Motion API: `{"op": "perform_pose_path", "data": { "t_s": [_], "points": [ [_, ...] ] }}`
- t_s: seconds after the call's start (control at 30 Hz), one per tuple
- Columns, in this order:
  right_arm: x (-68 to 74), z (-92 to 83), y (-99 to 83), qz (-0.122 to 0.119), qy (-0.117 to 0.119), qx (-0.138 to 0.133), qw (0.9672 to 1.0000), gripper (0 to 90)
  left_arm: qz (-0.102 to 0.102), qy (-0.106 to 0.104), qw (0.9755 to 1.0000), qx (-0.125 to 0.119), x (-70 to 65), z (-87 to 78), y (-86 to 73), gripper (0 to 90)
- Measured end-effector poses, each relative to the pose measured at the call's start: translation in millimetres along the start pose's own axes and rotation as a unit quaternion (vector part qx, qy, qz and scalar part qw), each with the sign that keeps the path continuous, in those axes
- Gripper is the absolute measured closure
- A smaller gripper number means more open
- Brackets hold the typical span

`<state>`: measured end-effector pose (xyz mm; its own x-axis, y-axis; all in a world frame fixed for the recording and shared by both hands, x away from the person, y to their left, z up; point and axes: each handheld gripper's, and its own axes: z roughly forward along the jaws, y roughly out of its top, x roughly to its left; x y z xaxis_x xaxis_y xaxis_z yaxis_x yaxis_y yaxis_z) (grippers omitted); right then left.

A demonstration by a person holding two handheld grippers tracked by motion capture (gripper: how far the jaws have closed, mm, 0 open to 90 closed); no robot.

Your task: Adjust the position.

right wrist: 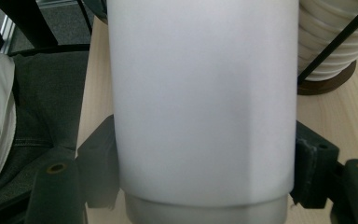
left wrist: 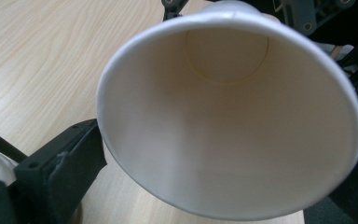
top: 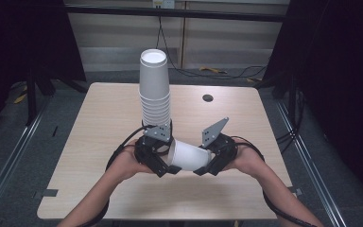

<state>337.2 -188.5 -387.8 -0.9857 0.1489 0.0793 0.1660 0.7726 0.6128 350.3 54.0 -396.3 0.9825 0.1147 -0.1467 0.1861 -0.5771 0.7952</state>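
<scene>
A white paper cup [top: 189,155] lies on its side just above the wooden table [top: 99,123], held between both grippers near the front middle. My left gripper [top: 170,158] is shut on the cup's wide rim end; in the left gripper view the open mouth [left wrist: 228,140] faces the camera and the rim touches both black jaws. My right gripper [top: 207,163] is shut on the narrow base end, and the right gripper view has the cup wall [right wrist: 200,102] pressed between its pads [right wrist: 310,158]. A tall stack of white cups [top: 155,90] stands upright just behind the left gripper.
The stack [right wrist: 328,42] stands on a dark round base [right wrist: 326,86]. A small dark hole [top: 208,98] marks the table's far right part. Black frame posts and cables [top: 203,71] stand beyond the table. The person's lap and a dark seat [right wrist: 42,107] lie past the near edge.
</scene>
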Motion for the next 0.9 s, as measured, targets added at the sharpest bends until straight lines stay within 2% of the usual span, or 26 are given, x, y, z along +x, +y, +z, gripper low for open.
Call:
{"op": "perform_pose_path", "data": {
  "t_s": [0.1, 0.13, 0.23, 0.33, 0.53, 0.6, 0.77, 0.9],
  "points": [
    [0.1, 0.2, -0.4, 0.002, 0.001, -0.004, 1.0, 26.0, -0.006, 0.001, 1.0, -0.004, 0.1, -0.4, 0.5, 4.3],
    [-0.3, 0.1, -1.0, 0.005, -0.006, -0.002, 1.0, 26.0, -0.012, 0.001, 0.9999, -0.01, -0.1, -0.9, 1.0, 7.3],
    [-0.9, -0.1, -2.4, 0.008, -0.004, -0.009, 0.9999, 26.0, -0.016, 0.002, 0.9998, -0.013, 0.0, -1.8, 1.5, 7.5],
    [-0.5, 2.1, -3.6, 0.013, -0.002, -0.013, 0.9998, 25.8, -0.014, 0.001, 0.9997, -0.02, -0.1, -3.1, 2.4, 7.8],
    [-1.6, 7.9, -5.7, 0.018, 0.0, -0.02, 0.9996, 25.6, -0.007, 0.013, 0.9996, -0.024, -2.6, -5.6, 4.7, 9.3],
    [-1.2, 10.1, -5.9, 0.017, -0.004, -0.023, 0.9996, 25.4, 0.004, 0.019, 0.9996, -0.019, -3.7, -7.3, 7.4, 9.9],
    [-0.6, 11.6, -6.5, 0.011, -0.016, -0.03, 0.9994, 24.1, 0.009, 0.025, 0.9996, -0.012, -5.1, -9.9, 10.0, 11.4],
    [0.9, 10.9, -9.1, 0.017, -0.036, -0.035, 0.9986, 16.1, 0.012, 0.037, 0.9992, 0.004, -3.1, -14.4, 9.9, 11.7]
  ]
}}
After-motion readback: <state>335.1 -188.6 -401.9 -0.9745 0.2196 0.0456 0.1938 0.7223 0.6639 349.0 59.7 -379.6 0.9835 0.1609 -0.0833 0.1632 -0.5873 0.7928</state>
